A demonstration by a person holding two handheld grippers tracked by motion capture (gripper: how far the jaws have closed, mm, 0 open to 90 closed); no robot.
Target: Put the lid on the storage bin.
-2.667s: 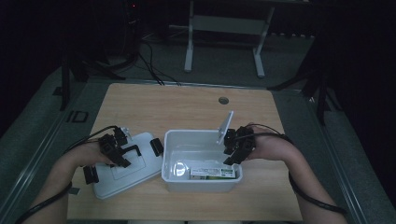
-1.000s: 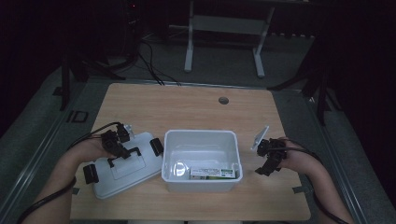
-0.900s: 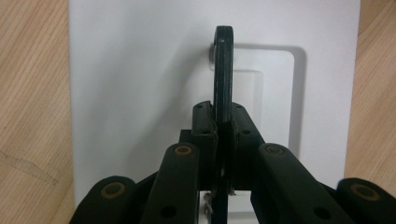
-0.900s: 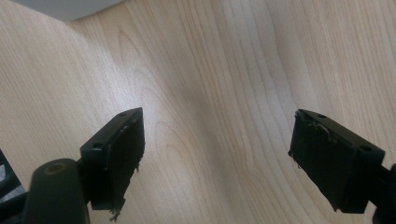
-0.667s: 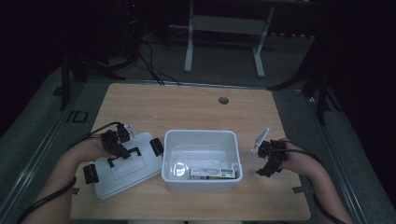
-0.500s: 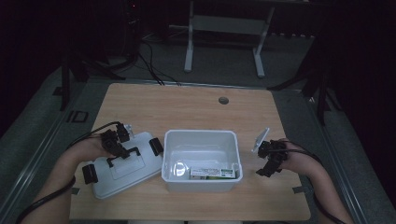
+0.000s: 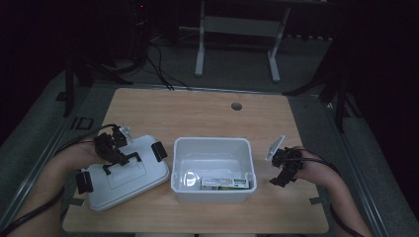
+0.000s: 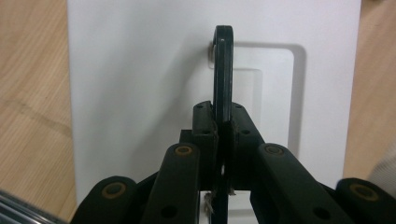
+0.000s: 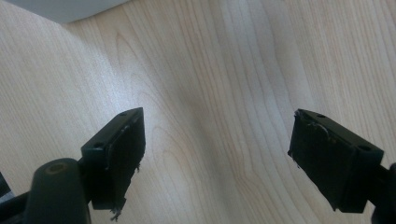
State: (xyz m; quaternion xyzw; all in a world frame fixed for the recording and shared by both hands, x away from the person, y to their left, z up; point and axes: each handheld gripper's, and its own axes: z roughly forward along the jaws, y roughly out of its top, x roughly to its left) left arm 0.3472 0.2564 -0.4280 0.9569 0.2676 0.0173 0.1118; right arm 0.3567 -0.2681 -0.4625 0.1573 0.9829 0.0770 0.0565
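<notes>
While the left tongs (image 7: 114, 149) sit on the lid (image 7: 123, 172) in the high view, that lid lies flat on the worktop (image 7: 197, 113) just left of the open white bin (image 7: 213, 168), touching or nearly touching its wall; a small box (image 7: 225, 183) lies inside the bin at its near side. The right tongs (image 7: 282, 165) hang over bare wood just right of the bin, apart from it.

From the left gripper view, the jaws are pinched together on the lid's black handle (image 8: 222, 74), which stands up on edge between them above the white lid (image 8: 140, 70).

From the right gripper view, the jaws stand wide apart with nothing between them, only wood grain below and a corner of the bin (image 9: 65, 9) at the top left.

I judge the step in hand to be taking up the lid to close the bin. Next it must be lifted level by the handle, carried right over the rim and squared to it; the free tongs could steady the bin
</notes>
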